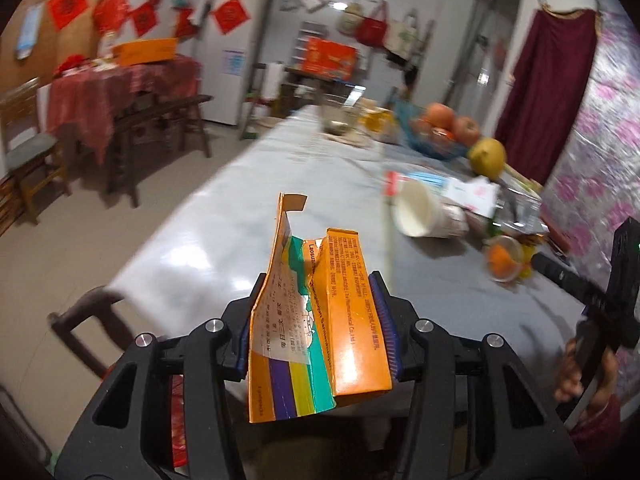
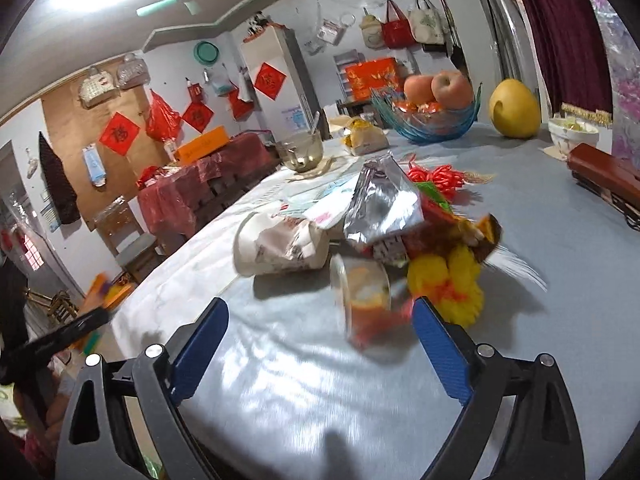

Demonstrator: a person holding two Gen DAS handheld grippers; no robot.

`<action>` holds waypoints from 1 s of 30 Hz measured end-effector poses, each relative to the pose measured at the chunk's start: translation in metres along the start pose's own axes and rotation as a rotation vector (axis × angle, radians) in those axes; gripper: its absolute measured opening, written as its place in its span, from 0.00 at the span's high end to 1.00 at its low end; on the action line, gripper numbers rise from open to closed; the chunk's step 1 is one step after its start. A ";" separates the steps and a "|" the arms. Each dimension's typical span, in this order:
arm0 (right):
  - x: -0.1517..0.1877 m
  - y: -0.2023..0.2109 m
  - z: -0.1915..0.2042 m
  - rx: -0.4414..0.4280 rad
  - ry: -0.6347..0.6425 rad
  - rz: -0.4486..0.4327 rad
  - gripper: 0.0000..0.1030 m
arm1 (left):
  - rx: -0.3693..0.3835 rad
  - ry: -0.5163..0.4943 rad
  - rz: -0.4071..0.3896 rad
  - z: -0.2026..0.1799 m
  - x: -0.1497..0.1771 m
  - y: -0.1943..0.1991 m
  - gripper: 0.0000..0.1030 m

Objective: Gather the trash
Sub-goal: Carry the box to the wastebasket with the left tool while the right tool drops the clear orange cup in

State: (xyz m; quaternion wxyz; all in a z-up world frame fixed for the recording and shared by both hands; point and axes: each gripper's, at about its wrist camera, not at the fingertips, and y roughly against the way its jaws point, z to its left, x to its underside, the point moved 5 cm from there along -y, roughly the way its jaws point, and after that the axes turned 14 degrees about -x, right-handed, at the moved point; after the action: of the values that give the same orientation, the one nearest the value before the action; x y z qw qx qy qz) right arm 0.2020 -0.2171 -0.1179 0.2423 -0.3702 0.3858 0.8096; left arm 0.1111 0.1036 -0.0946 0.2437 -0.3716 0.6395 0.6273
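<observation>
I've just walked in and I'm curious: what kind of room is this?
Most likely a home dining room or kitchen: a long table carries a bowl of apples, a fridge stands at the back, and shopping bags hang on the wall.

My left tongs (image 1: 318,320) are clamped on a torn orange carton (image 1: 320,320), held upright at lower centre of the frame. To its right on the grey bench (image 1: 224,216) lies a tipped paper cup (image 1: 424,212), with a fruit bowl (image 1: 436,140) further up right.
</observation>
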 end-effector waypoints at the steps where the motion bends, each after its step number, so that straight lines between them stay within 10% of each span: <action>1: -0.003 -0.007 -0.002 -0.006 -0.015 0.017 0.15 | -0.020 0.018 0.004 0.013 0.002 0.000 0.52; 8: 0.002 -0.041 -0.014 0.037 -0.059 0.113 0.32 | -0.143 0.113 0.062 0.087 0.030 0.004 0.52; 11: 0.005 -0.048 -0.014 0.039 -0.074 0.128 0.69 | -0.182 0.139 0.101 0.110 0.048 0.002 0.52; 30: -0.005 -0.039 0.113 -0.140 0.065 0.078 0.70 | -0.239 0.321 0.279 0.193 0.108 -0.022 0.43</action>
State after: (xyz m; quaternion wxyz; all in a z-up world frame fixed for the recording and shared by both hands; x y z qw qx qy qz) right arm 0.1844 -0.1042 -0.0831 0.1716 -0.3970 0.3499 0.8310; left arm 0.0329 0.2766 -0.2106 0.0044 -0.4007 0.6366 0.6589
